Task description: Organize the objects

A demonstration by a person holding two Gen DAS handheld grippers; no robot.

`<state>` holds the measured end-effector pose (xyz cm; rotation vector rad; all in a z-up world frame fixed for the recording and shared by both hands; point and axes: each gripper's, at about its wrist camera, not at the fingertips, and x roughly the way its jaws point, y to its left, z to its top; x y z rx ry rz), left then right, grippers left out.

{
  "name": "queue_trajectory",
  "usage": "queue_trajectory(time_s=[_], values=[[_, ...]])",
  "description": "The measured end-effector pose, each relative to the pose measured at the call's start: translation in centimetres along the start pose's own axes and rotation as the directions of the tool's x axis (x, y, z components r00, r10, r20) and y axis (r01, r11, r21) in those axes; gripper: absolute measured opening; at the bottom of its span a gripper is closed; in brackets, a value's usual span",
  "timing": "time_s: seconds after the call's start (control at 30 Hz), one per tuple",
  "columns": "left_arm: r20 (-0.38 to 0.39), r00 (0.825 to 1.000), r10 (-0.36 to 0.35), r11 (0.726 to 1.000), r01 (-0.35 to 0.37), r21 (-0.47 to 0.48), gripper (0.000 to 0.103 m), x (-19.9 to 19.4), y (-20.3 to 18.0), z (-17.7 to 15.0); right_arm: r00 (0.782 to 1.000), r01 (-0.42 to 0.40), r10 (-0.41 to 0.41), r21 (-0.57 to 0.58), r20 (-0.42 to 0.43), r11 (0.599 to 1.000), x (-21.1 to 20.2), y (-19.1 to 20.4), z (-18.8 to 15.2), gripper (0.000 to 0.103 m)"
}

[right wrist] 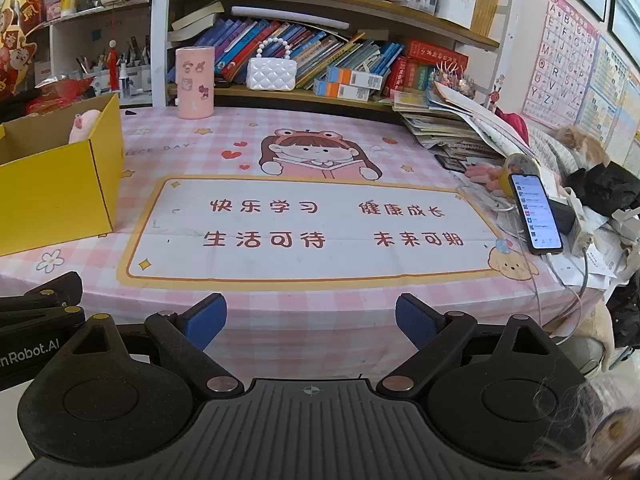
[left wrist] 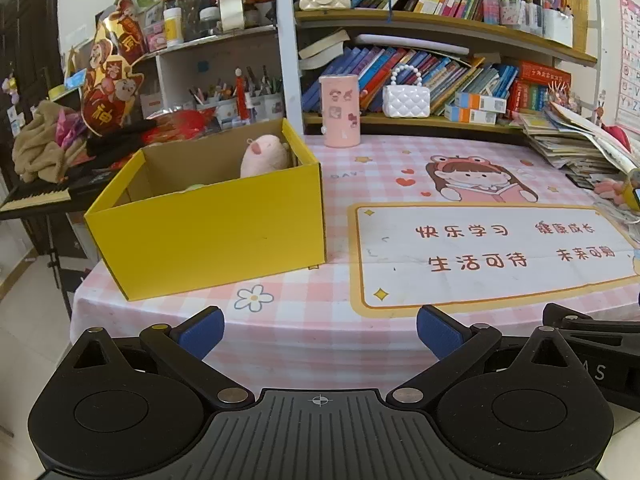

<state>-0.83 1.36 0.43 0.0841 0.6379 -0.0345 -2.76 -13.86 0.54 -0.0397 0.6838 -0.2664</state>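
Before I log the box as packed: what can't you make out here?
- Yellow box contents, left wrist view: near wall hides all but the pink plush and a pale sliver.
- Same box, right wrist view: cut off by left edge.
- Phone screen text, right wrist view: too small.

a table [right wrist: 304, 312] in pink checked cloth lies beyond the open jaws: yellow box [left wrist: 208, 236] ahead-left, pink cup [right wrist: 195, 82] farther back, phone [right wrist: 536, 214] and stacked papers [right wrist: 448, 132] ahead-right.
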Motion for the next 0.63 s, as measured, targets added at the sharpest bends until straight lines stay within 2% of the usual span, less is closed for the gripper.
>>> queue_trajectory(time_s=[0.63], values=[[-0.005, 1.000, -0.012, 1.000, 0.012, -0.019, 0.103, 1.1, 0.4, 0.5, 1.000, 0.005, -0.005, -0.002, -0.011, 1.000, 1.0, 0.4, 0.4, 0.091]])
